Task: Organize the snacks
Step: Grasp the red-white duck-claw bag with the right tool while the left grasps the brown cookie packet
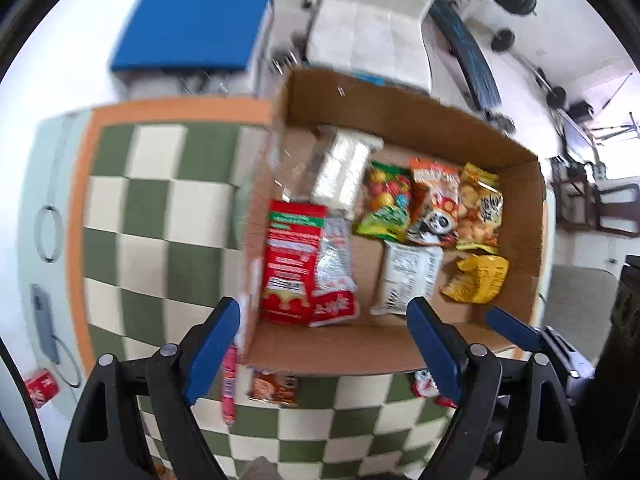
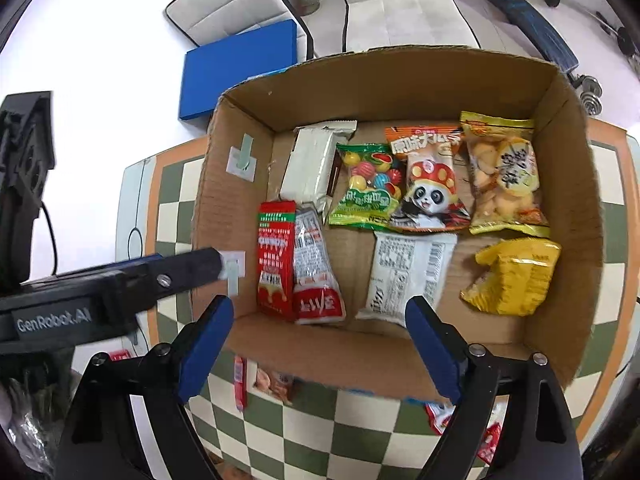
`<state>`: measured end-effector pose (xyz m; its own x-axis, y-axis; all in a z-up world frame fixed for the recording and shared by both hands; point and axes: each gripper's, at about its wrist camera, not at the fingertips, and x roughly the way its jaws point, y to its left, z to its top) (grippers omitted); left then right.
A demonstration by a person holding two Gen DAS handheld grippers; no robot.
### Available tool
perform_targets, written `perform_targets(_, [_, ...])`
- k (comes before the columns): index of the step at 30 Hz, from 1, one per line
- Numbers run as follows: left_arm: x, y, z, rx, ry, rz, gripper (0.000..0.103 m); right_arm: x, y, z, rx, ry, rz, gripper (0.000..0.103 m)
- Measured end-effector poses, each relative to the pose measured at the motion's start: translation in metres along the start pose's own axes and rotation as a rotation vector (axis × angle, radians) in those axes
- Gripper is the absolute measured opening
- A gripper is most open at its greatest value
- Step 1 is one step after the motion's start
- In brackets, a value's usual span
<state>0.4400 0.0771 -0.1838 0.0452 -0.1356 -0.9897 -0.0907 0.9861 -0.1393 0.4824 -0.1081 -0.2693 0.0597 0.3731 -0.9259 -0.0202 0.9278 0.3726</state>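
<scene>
Snacks: we see them laid flat in a cardboard box that stands on a green-and-cream checked cloth.
Back row: a white wrapped bar, a green gumball bag, a panda-print packet and a clear bag of golden crackers lie side by side, edges overlapping, each with its long axis running from the near wall to the far wall.
Front row: a red packet and a red-and-white sachet lie touching, lengthwise the same way; a white packet shows its barcode side, slightly slanted; a crumpled yellow bag sits at the right.
Outside the box: we find a thin red stick and a brown packet on the cloth just before the near wall.
Left gripper: we see blue fingers spread wide, nothing between them, above the near wall.
Right gripper: likewise spread wide and empty, above the same wall.
</scene>
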Motion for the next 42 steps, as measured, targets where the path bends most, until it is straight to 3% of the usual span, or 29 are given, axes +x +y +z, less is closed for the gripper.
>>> perform_targets(3, [-0.028,-0.003,-0.027,0.011,-0.113,0.049,0.085,-0.021,-0.004,-0.019,-0.027,-0.050,-0.005,0.090])
perform_targets(6, [-0.049,-0.002,-0.059,-0.002,-0.189,0.042,0.085,-0.047,-0.011,-0.042,-0.051,-0.105,-0.028,0.090])
perform_targets(10, [-0.052,0.001,-0.100,-0.010,-0.219,0.043,0.085,-0.071,-0.025,-0.081,-0.054,-0.140,-0.042,0.090])
perform_targets(14, [-0.023,0.009,-0.139,-0.014,-0.172,0.098,0.085,-0.064,-0.045,-0.119,-0.061,-0.112,-0.089,0.090])
perform_targets(17, [0.014,0.019,-0.158,-0.040,-0.090,0.114,0.085,-0.038,-0.060,-0.135,-0.096,-0.056,-0.128,0.090])
perform_targets(21, [0.063,0.030,-0.173,-0.098,0.003,0.118,0.085,0.012,-0.074,-0.134,-0.175,0.015,-0.196,0.090])
perform_targets(27, [0.094,0.032,-0.183,-0.136,0.060,0.127,0.085,0.074,-0.088,-0.123,-0.241,0.069,-0.257,0.090])
perform_targets(30, [0.102,0.031,-0.187,-0.131,0.072,0.134,0.085,0.095,-0.102,-0.124,-0.178,0.121,-0.221,0.090])
perform_targets(36, [0.116,0.035,-0.186,-0.131,0.091,0.144,0.085,0.106,-0.106,-0.134,-0.118,0.111,-0.201,0.090])
perform_targets(40, [0.124,0.041,-0.179,-0.130,0.095,0.148,0.085,0.104,-0.106,-0.146,-0.031,0.160,-0.076,0.089])
perform_targets(42, [0.132,0.039,-0.174,-0.108,0.093,0.165,0.085,0.094,-0.105,-0.146,-0.042,0.133,-0.111,0.090])
